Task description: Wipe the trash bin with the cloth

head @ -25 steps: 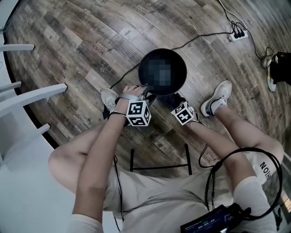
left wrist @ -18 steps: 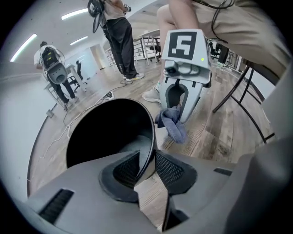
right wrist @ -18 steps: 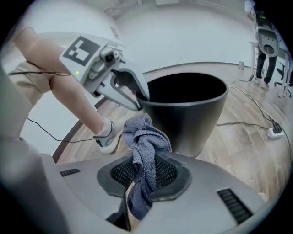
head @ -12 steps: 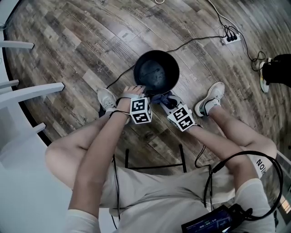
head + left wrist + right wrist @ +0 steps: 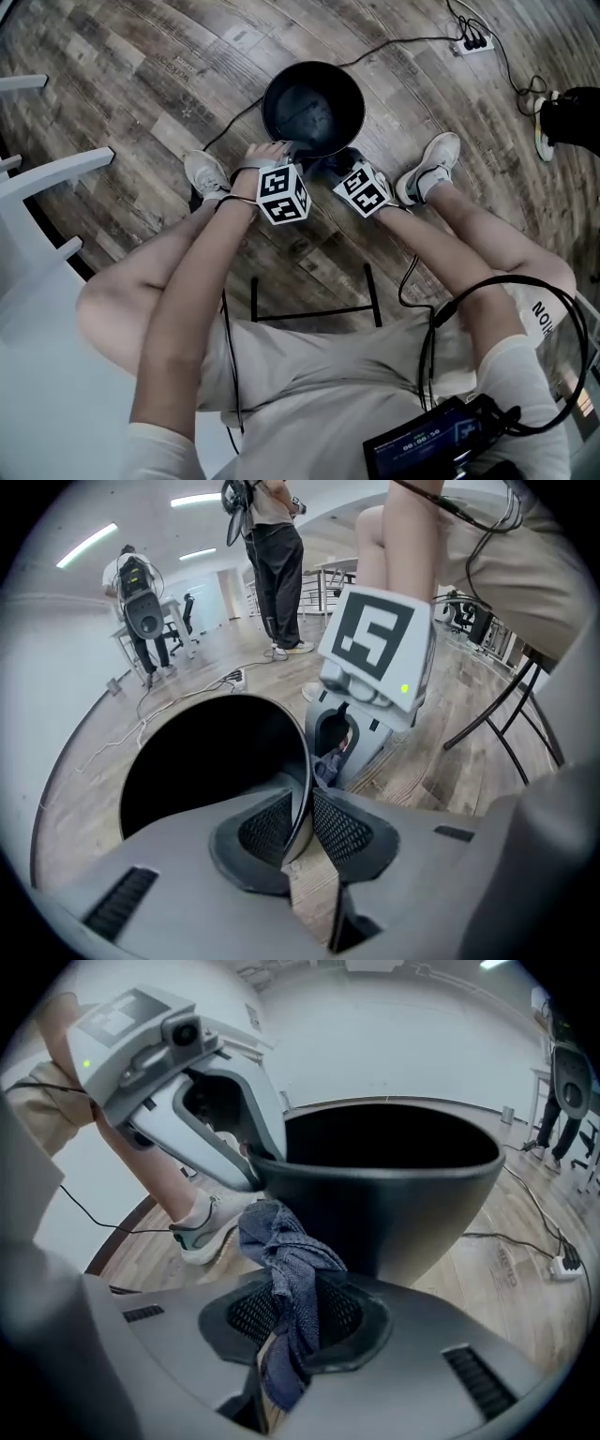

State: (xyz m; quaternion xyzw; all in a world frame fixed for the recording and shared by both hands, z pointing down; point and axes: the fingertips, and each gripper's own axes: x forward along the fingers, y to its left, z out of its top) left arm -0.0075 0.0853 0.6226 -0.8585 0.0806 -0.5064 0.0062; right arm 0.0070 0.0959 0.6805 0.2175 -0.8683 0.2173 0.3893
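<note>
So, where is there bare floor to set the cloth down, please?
The widest bare floor lies left of the bin, toward the white furniture. Another patch lies between the power strip and the right shoe. The bin's near side is crowded: the left hand-held gripper on its rim, the right hand-held gripper holding the cloth, and the left shoe.

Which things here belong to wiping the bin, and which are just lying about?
In use: trash bin; cloth, clamped in the right gripper; left gripper, fingers just closing onto the bin's rim.
Lying about: power strip, cable, white furniture.

Overhead, right tongs [image 5: 339, 167] hide most of cloth [image 5: 322, 166].
</note>
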